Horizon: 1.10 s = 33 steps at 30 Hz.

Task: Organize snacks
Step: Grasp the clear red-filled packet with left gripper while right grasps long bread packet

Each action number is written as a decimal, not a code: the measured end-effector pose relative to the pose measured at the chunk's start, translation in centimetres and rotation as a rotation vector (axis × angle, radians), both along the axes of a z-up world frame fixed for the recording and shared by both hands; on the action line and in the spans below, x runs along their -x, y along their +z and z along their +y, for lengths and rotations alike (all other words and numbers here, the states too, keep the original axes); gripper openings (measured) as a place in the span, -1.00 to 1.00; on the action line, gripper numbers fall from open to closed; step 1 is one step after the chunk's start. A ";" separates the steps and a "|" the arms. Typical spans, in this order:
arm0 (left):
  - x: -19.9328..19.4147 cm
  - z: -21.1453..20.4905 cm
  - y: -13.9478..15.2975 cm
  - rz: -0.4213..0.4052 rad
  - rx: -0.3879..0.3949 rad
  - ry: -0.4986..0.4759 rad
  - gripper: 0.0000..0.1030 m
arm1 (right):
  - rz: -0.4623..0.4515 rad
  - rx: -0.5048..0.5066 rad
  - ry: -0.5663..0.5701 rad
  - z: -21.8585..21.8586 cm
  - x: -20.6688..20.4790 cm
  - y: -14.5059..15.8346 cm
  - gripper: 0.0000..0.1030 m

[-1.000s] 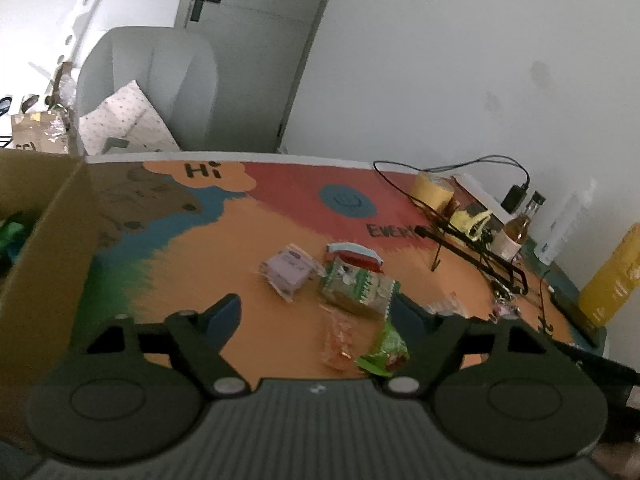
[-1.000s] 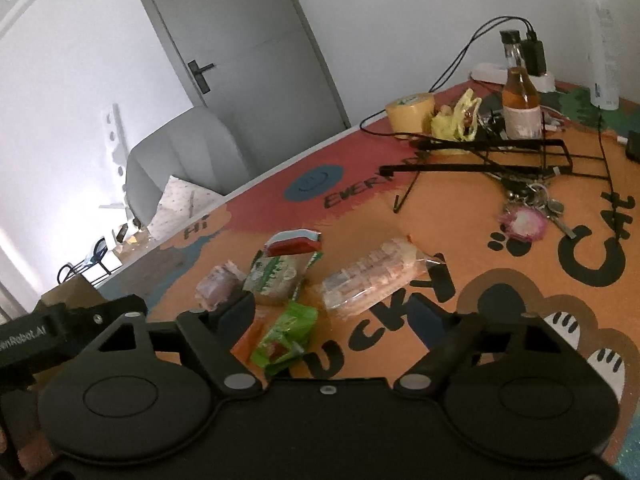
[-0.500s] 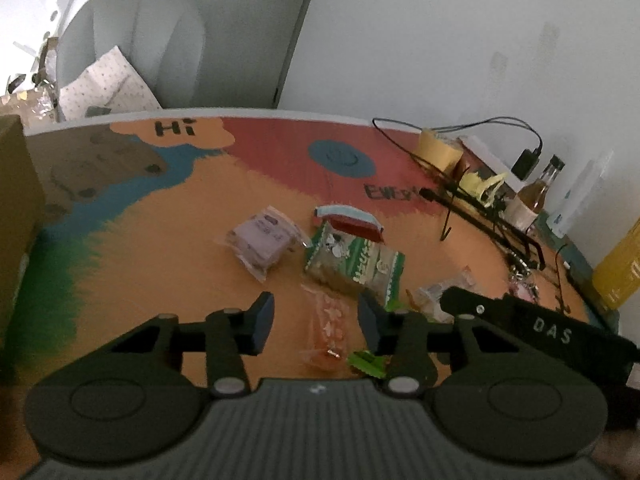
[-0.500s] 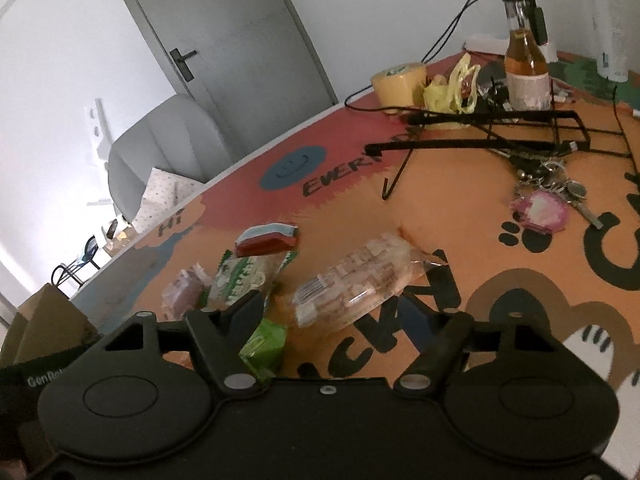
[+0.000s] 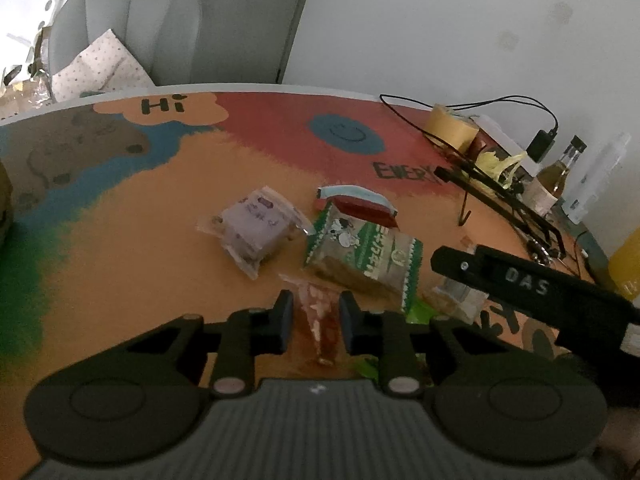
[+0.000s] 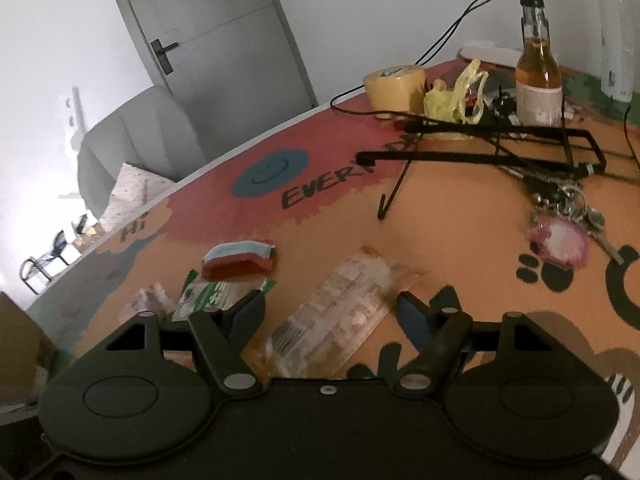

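Observation:
Several snack packets lie on the colourful table mat. In the left wrist view my left gripper (image 5: 313,318) has its fingers closed against a clear packet with orange-red pieces (image 5: 316,312). Beyond it lie a purple packet (image 5: 256,232), a green-and-white packet (image 5: 364,254) and a red-and-blue packet (image 5: 358,204). In the right wrist view my right gripper (image 6: 334,314) is open around a long clear packet of biscuits (image 6: 340,312). The red-and-blue packet (image 6: 240,260) and the green-and-white packet (image 6: 216,294) lie to its left. The right gripper's black body (image 5: 532,292) crosses the left wrist view.
A black wire stand (image 6: 492,146), a yellow tape roll (image 6: 394,86), a yellow bag (image 6: 456,98), an amber bottle (image 6: 536,76) and keys (image 6: 568,220) fill the far right of the table. A cardboard box (image 6: 16,344) is at the left. A grey chair (image 5: 124,28) stands behind the table.
My left gripper has come forward and down and closed onto the clear orange-red packet. My right gripper has moved in over the long biscuit packet, still open.

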<state>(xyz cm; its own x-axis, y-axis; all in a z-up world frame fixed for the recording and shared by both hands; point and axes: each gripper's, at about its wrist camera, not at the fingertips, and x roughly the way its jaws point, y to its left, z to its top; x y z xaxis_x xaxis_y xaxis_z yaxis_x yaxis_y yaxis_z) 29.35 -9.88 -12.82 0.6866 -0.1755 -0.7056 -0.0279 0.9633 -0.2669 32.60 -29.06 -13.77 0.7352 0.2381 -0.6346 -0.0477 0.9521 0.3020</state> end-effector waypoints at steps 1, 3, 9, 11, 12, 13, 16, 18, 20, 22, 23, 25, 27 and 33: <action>0.0 0.0 0.0 0.001 -0.002 -0.002 -0.54 | -0.003 0.013 0.000 0.2 -0.1 0.0 0.43; 0.0 -0.1 0.0 0.002 -0.012 -0.008 -0.54 | -0.008 0.044 0.003 0.4 -0.1 -0.1 0.29; 0.6 -0.7 0.1 0.005 -0.051 -0.033 -0.49 | -0.009 0.074 0.008 -0.3 1.0 -0.1 -0.09; 0.9 -0.7 0.0 0.007 -0.049 -0.032 -0.51 | -0.010 0.079 0.010 -0.6 1.6 -0.1 -0.21; 1.0 -0.7 0.0 0.009 -0.051 -0.030 -0.54 | -0.012 0.081 0.011 -0.7 1.8 -0.1 -0.31; 1.1 -0.6 0.1 0.010 -0.052 -0.028 -0.57 | -0.014 0.085 0.010 -0.9 2.1 -0.1 -0.33; 1.6 -0.6 0.3 0.018 -0.048 -0.024 -0.65 | -0.013 0.064 0.022 -1.6 2.9 -0.1 -0.35; 2.1 -0.5 0.6 0.007 -0.049 -0.021 -0.65 | -0.001 0.031 0.024 -2.3 3.3 0.1 -0.37; 2.6 -0.3 0.9 0.002 -0.045 -0.018 -0.66 | 0.004 -0.011 0.020 -3.1 3.8 0.2 -0.38; 2.9 -0.2 1.3 -0.007 -0.037 -0.013 -0.66 | -0.005 -0.016 0.015 -3.5 4.3 0.5 -0.38; 3.1 -0.2 1.4 -0.012 -0.035 -0.012 -0.66 | -0.010 -0.024 0.015 -3.7 4.5 0.7 -0.38; 3.5 -0.1 1.9 -0.022 -0.028 -0.013 -0.66 | -0.019 -0.037 0.018 -3.9 5.0 1.2 -0.38; 3.8 0.0 2.3 -0.032 -0.028 -0.009 -0.66 | -0.032 -0.041 0.025 -3.9 5.4 1.6 -0.38; 4.8 0.5 3.8 -0.073 -0.025 0.001 -0.66 | -0.061 -0.059 0.041 -3.3 6.2 2.9 -0.38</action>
<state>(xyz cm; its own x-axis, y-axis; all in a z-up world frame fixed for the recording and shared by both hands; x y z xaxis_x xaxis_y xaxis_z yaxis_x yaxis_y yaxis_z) 24.59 -9.38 -8.97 0.7363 -0.1582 -0.6579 -0.0101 0.9696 -0.2444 26.38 -32.37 -10.84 0.7611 0.3048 -0.5726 -0.1068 0.9296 0.3528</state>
